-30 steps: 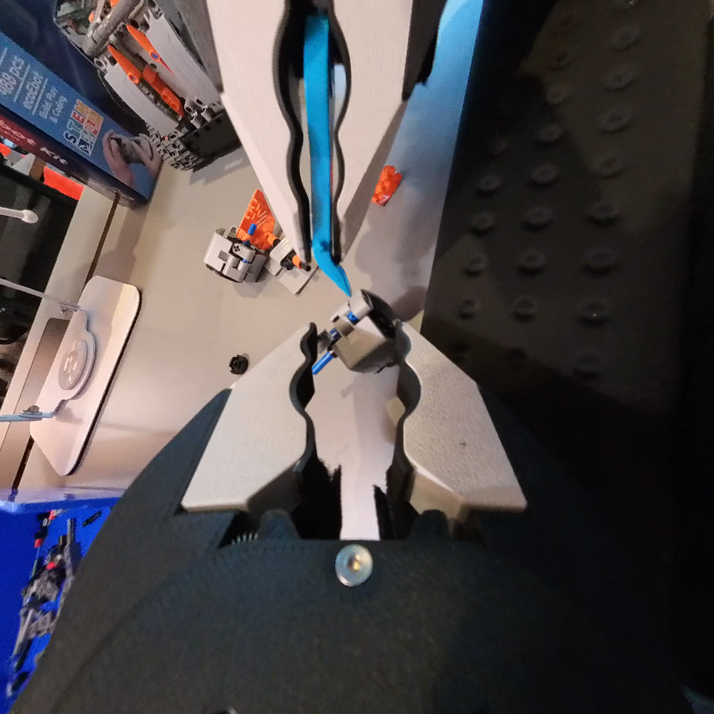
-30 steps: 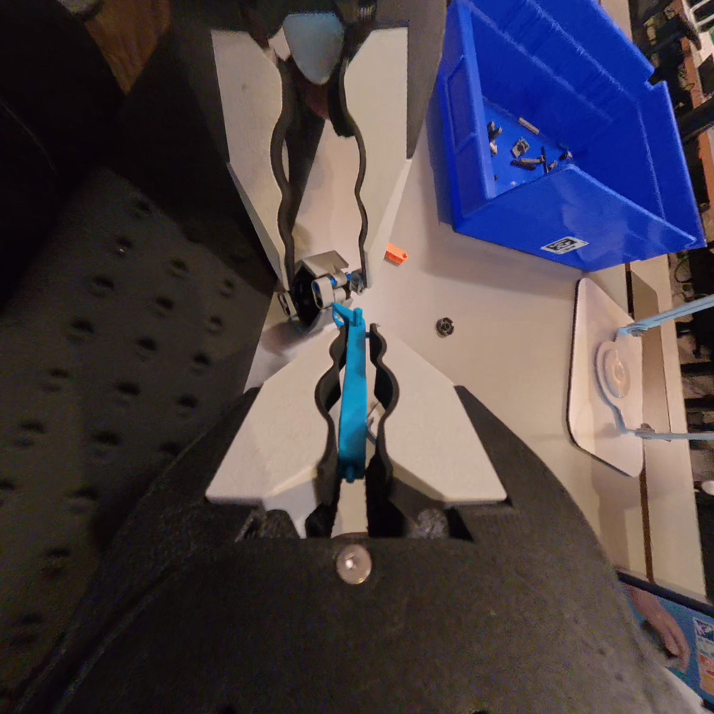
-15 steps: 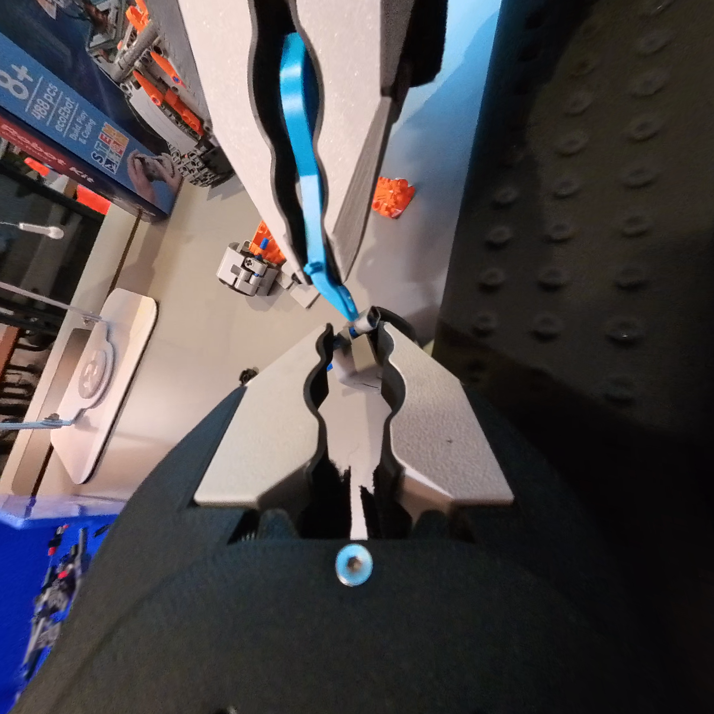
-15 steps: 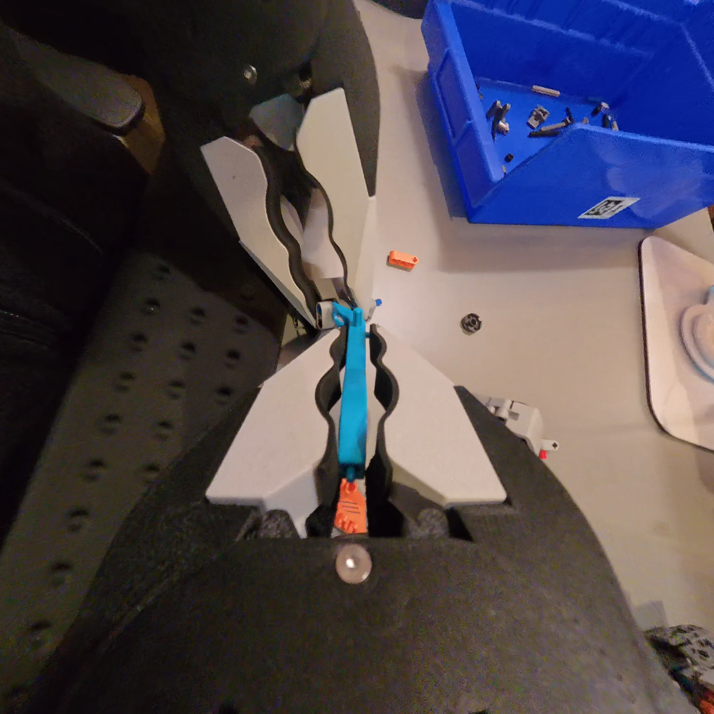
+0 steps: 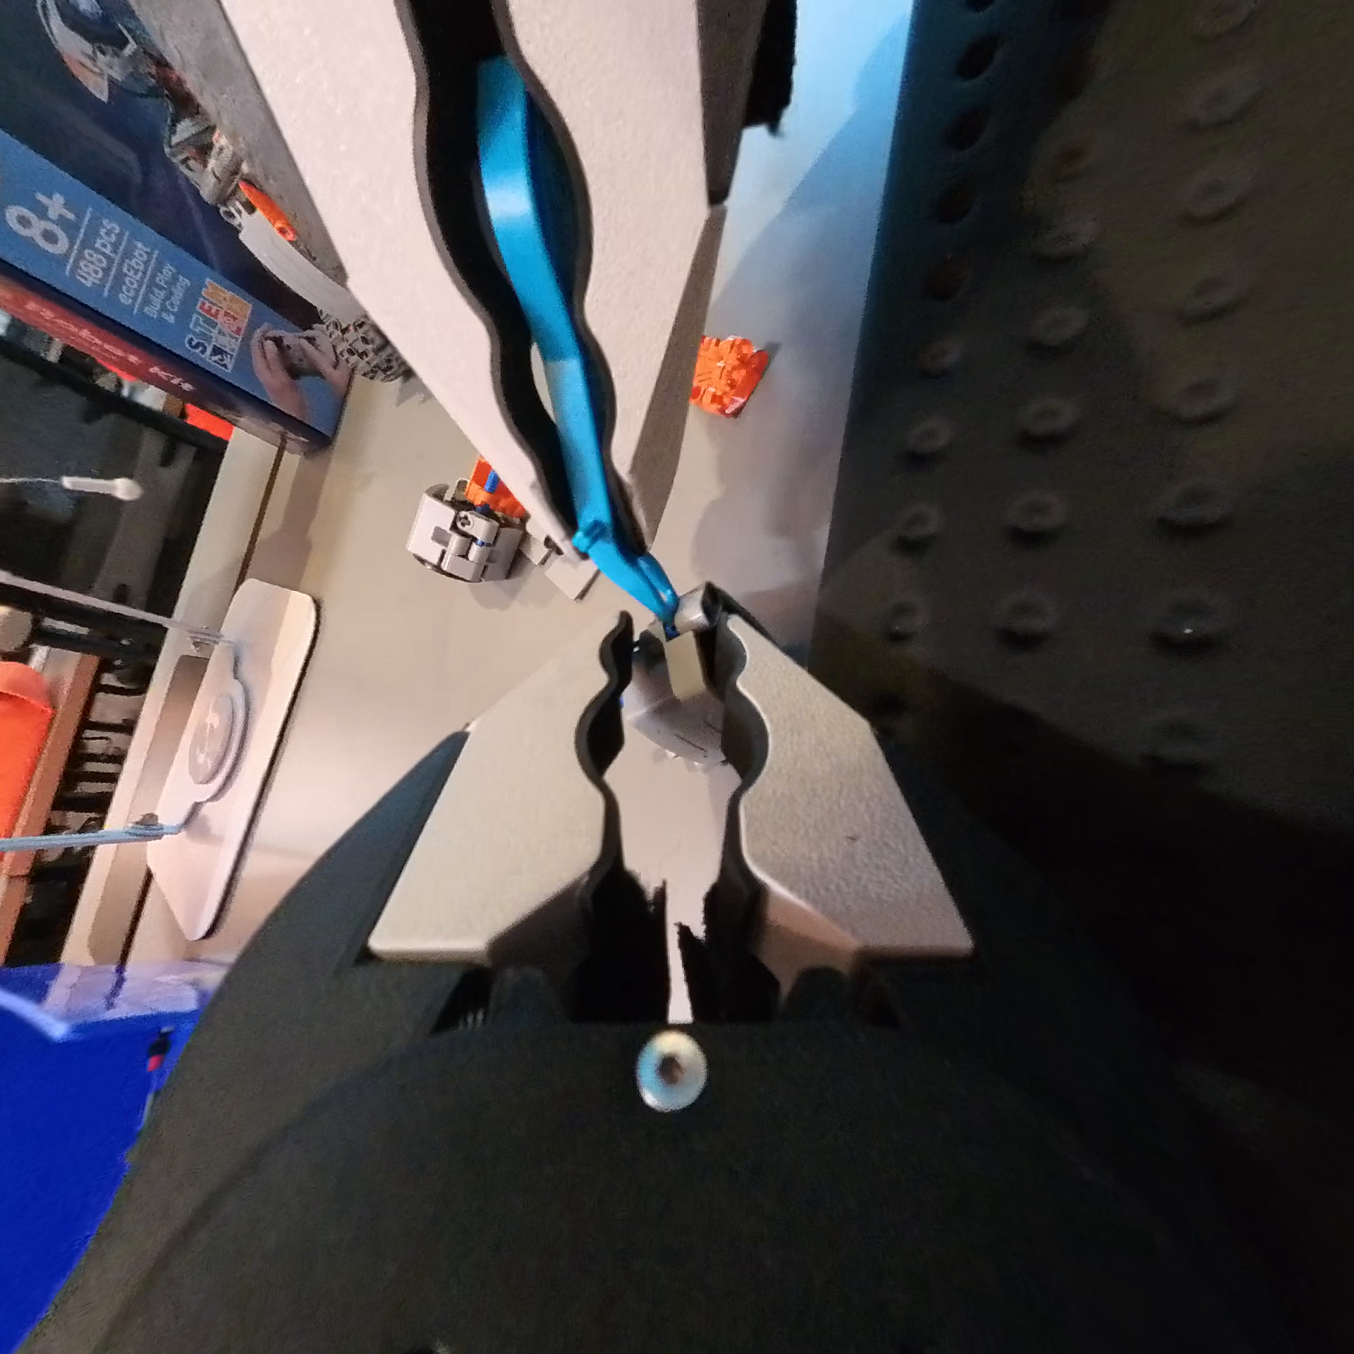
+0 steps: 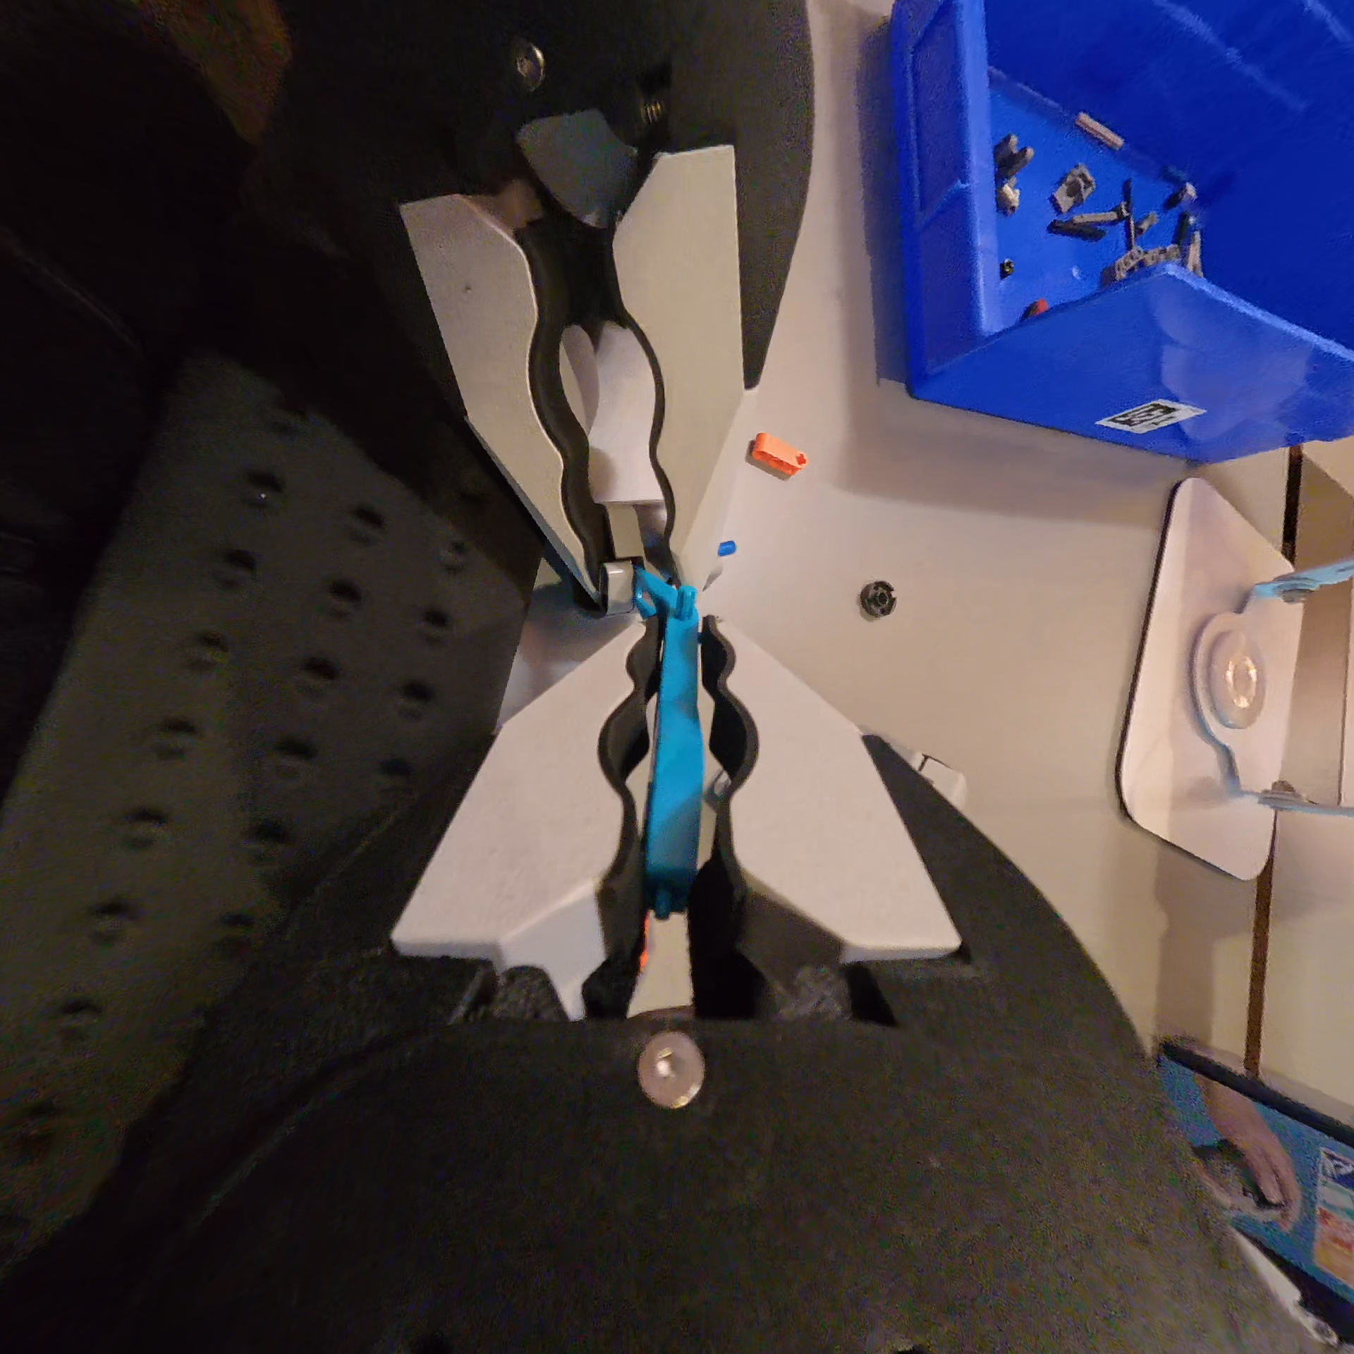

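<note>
Table, pale and flat, fills the middle of both views, with a dark dimpled mat along the right of the left wrist view and the left of the right wrist view. Upper right in the right wrist view sits a blue bin with small grey parts scattered inside; a white plate lies at the right edge. In the left wrist view a printed box lies upper left, a grey block with orange bits sits at centre left, and an orange piece lies upper centre. The right gripper is clamped on a blue tool, whose long axis runs up the frame along the fingers, tip pointing upward and slightly left out past the fingertips. The left gripper is closed around a small grey part, pinched near its fingertips and tilted toward upper right. The tool's tip touches that part's outer end. A small orange brick, a blue pin and a black ring lie on the table right of the two grippers.
</note>
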Available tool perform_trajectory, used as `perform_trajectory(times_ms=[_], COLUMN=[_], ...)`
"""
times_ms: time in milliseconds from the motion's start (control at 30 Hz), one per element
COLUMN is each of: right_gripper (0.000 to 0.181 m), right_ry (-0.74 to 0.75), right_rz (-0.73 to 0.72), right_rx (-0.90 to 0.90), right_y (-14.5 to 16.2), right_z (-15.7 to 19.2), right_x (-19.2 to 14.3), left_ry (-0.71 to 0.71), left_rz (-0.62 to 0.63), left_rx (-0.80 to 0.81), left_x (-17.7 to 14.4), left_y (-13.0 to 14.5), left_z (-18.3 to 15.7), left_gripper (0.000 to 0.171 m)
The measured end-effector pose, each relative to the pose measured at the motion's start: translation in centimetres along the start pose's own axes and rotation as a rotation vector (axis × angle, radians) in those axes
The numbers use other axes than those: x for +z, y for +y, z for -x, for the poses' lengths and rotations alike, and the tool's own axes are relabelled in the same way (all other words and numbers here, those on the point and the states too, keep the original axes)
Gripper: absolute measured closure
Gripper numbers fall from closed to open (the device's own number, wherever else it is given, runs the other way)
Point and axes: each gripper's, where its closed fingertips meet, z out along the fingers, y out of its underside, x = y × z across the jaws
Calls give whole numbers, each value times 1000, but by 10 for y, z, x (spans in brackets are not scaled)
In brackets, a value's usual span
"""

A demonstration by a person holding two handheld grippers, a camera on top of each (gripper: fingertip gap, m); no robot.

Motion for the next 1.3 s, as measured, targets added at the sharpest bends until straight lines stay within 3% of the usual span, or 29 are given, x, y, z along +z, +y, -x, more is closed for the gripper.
perform_trajectory(times_ms=[733, 1133, 1300], right_gripper=[174, 175, 174], right_ry=[-511, 48, 135], right_rz=[3, 110, 256], right_rx=[-42, -192, -386], right_y=[0, 7, 8], right_z=[3, 2, 1], right_x=[6, 3, 0], left_ry=[70, 52, 31], left_rz=[-94, -75, -50], left_rx=[54, 19, 42], left_x=[0, 2, 5], left_y=[-2, -1, -2], left_z=[-5, -2, -2], left_gripper=[152, 153, 154])
